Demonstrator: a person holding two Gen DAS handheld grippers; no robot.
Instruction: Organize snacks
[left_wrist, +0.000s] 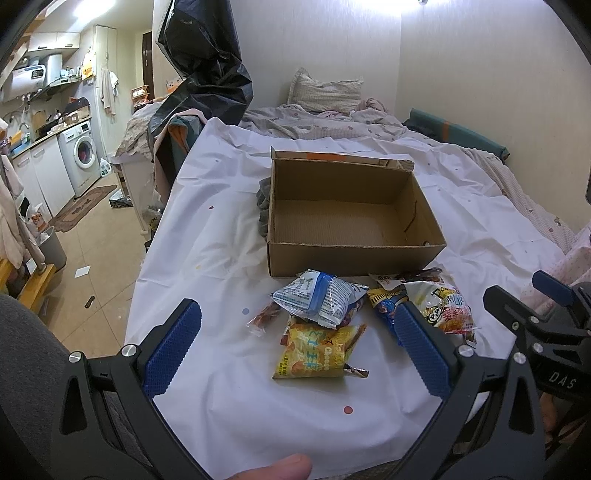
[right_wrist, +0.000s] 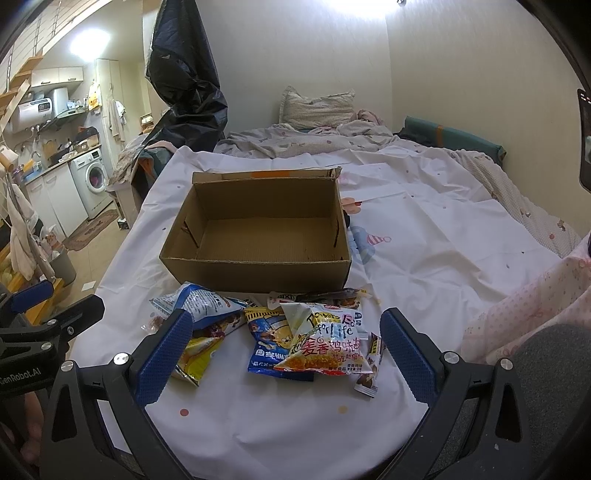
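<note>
An empty open cardboard box (left_wrist: 354, 254) (right_wrist: 258, 271) sits on a white sheet. Several snack packets lie in front of it: a yellow cheese packet (left_wrist: 317, 354) (right_wrist: 197, 356), a white and blue packet (left_wrist: 317, 299) (right_wrist: 199, 302), a white and red packet (left_wrist: 443, 306) (right_wrist: 328, 343), a blue packet (right_wrist: 266, 339) and a small brown bar (right_wrist: 371, 369). My left gripper (left_wrist: 297, 339) is open above the yellow packet, holding nothing. My right gripper (right_wrist: 284, 347) is open above the white and red packet, holding nothing. Each gripper shows at the edge of the other's view.
The white sheet (left_wrist: 221, 229) covers a bed with a rumpled quilt and a pillow (left_wrist: 325, 90) at the far end. A black plastic bag (left_wrist: 207, 62) hangs at the back left. The bed's left edge drops to a floor with a washing machine (left_wrist: 83, 155).
</note>
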